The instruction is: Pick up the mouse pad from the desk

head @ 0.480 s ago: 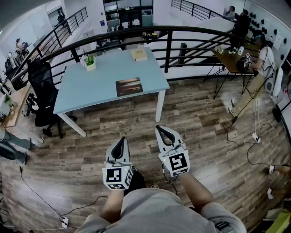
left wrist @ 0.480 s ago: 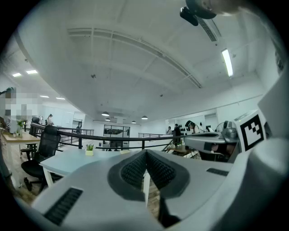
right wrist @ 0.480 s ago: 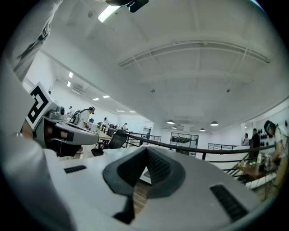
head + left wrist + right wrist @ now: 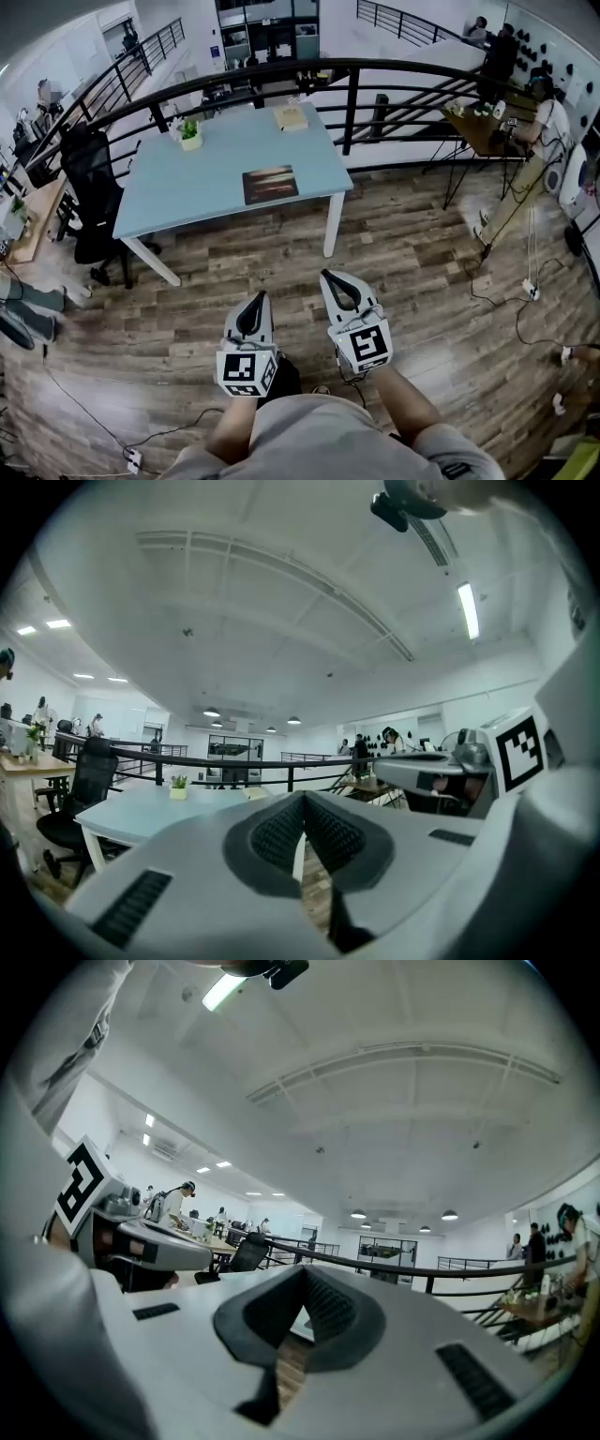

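A dark mouse pad with an orange streak lies flat near the front edge of a light blue desk. Both grippers are held level over the wooden floor, well short of the desk. My left gripper is shut with nothing in it, and its jaws meet in the left gripper view. To its right, my right gripper is also shut and empty, jaws together in the right gripper view. The mouse pad is hidden behind the jaws in both gripper views.
On the desk stand a small potted plant at the back left and a book at the back right. A black railing runs behind the desk. A black office chair stands at its left. Cables trail on the floor at the right.
The desk sits a little lower and nearer in the head view. Both grippers stay shut and side by side.
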Tool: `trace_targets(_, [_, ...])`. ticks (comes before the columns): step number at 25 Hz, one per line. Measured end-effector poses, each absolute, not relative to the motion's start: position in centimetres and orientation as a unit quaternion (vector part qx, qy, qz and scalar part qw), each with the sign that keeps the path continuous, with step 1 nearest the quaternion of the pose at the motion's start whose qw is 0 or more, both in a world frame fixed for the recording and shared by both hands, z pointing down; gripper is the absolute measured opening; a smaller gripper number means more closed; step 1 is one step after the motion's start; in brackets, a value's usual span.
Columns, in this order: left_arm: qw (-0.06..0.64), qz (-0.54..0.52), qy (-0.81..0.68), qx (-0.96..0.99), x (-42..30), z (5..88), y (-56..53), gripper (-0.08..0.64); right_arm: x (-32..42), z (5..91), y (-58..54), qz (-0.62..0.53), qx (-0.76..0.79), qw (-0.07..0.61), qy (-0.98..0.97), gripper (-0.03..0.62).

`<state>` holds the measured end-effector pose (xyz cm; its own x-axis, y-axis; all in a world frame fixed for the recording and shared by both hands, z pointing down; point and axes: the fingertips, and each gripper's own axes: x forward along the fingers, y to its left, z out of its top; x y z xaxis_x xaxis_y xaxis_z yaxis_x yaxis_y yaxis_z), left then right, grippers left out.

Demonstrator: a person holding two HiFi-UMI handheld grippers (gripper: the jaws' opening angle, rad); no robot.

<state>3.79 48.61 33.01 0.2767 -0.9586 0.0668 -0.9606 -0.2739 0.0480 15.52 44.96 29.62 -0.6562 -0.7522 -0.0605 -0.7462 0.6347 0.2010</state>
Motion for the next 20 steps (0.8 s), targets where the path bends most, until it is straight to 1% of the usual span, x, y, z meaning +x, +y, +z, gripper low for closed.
trace_targets(3, [0.04,0.021,-0.59,0.806,4.3,33.9,48.6,0.011,15.3,30.7,44.8,-0.094,0.414,0.014,-0.905,0.005])
trace_targets(9, [0.053,0.034,-0.593,0.803,3.6,35.4,48.1,0.012,14.6,32.4,44.4,-0.088,0.406,0.047,-0.908,0.006])
trace_targets(12, [0.053,0.033,-0.597,0.8,3.0,35.7,47.4,0.012,14.1,32.9,43.7,-0.08,0.404,0.052,-0.91,0.023])
trace_targets(17, [0.062,0.041,-0.597,0.799,2.5,36.0,45.6,0.041,13.0,33.6,42.3,-0.064,0.393,0.064,-0.915,0.034])
trace_targets(20, [0.068,0.046,-0.597,0.798,1.9,36.5,43.7,0.043,11.8,33.9,40.5,-0.071,0.382,0.064,-0.919,0.034])
